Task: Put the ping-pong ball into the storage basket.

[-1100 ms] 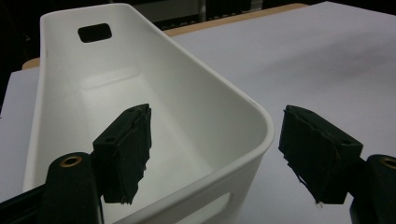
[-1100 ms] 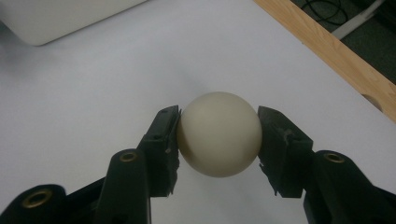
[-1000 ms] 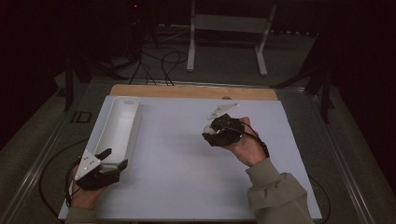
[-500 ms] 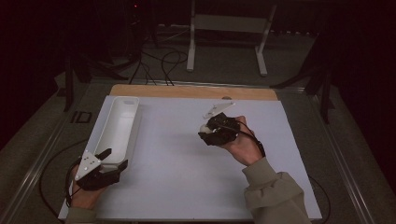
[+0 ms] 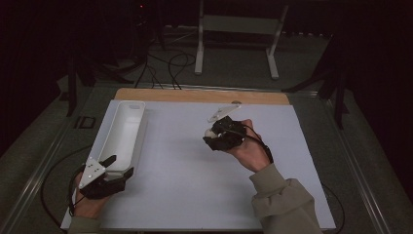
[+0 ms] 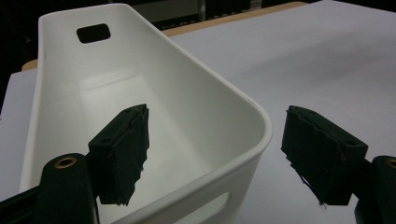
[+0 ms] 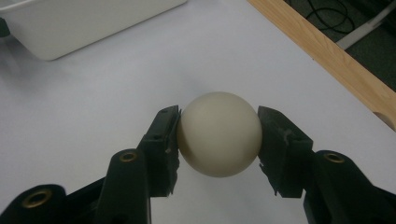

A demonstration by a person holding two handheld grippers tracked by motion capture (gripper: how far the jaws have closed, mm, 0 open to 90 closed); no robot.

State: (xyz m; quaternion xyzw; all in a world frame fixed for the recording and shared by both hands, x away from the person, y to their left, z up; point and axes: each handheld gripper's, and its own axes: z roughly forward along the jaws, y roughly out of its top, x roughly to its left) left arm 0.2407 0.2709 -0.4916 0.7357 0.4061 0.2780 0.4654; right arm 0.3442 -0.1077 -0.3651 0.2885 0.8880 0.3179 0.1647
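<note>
Cream ball (image 7: 219,140) clamped in right claw (image 7: 218,142); left claw (image 6: 215,158) gapes astride bin (image 6: 261,126) corner.

My right hand-held gripper (image 7: 218,126) is black, its ball (image 7: 218,133) plain cream. The bin (image 6: 154,93) is glossy white, the desk (image 5: 195,161) pale white with a light wooden edge.

Cream ball (image 7: 218,140) clamped in right gripper (image 7: 218,142), above table.
</note>
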